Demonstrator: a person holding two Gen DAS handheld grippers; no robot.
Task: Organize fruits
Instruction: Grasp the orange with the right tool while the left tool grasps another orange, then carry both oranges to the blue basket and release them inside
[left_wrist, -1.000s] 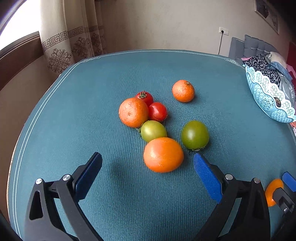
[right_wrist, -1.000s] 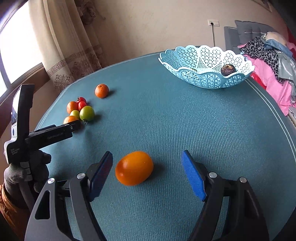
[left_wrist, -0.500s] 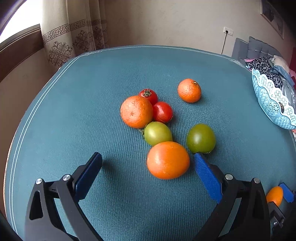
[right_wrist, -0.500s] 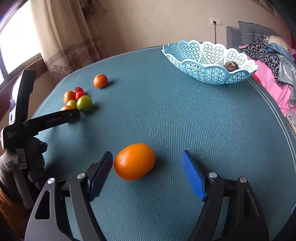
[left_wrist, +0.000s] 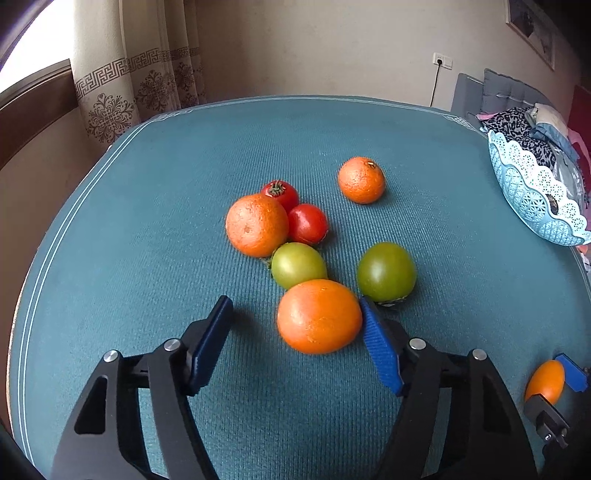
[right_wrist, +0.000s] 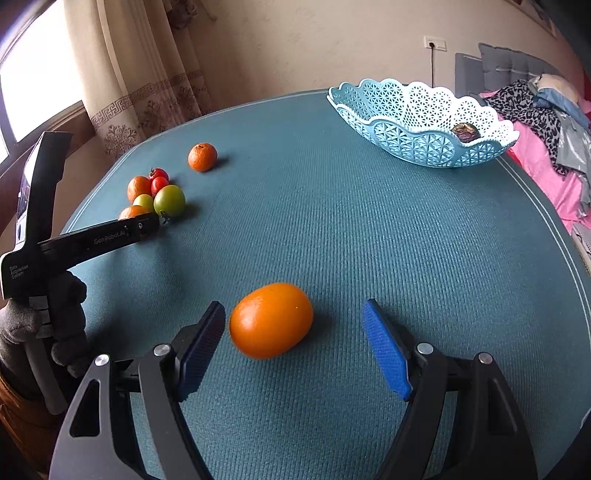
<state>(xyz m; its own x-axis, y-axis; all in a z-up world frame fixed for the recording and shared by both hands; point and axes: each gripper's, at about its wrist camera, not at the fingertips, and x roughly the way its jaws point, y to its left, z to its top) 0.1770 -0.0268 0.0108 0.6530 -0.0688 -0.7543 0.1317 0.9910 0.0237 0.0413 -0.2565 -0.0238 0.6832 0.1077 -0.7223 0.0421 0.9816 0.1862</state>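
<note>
While both agape, left tongs (left_wrist: 295, 328) around one orange (left_wrist: 319, 315), right tongs (right_wrist: 293, 343) around another orange (right_wrist: 271, 319), mid-table.

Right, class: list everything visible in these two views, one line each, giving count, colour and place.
Oranges: four, orange; three by the cluster, one alone mid-table.
Red tomatoes: two, red, in the cluster.
Green tomatoes: two, green, in the cluster.
Basket: one, light blue, far table edge, one dark item inside.
Tablecloth: one, teal.
Curtain: one, beige, behind table.
Clothes: a pile, mixed colours, far right.
Left gripper: open around an orange.
Right gripper: open around the lone orange.
</note>
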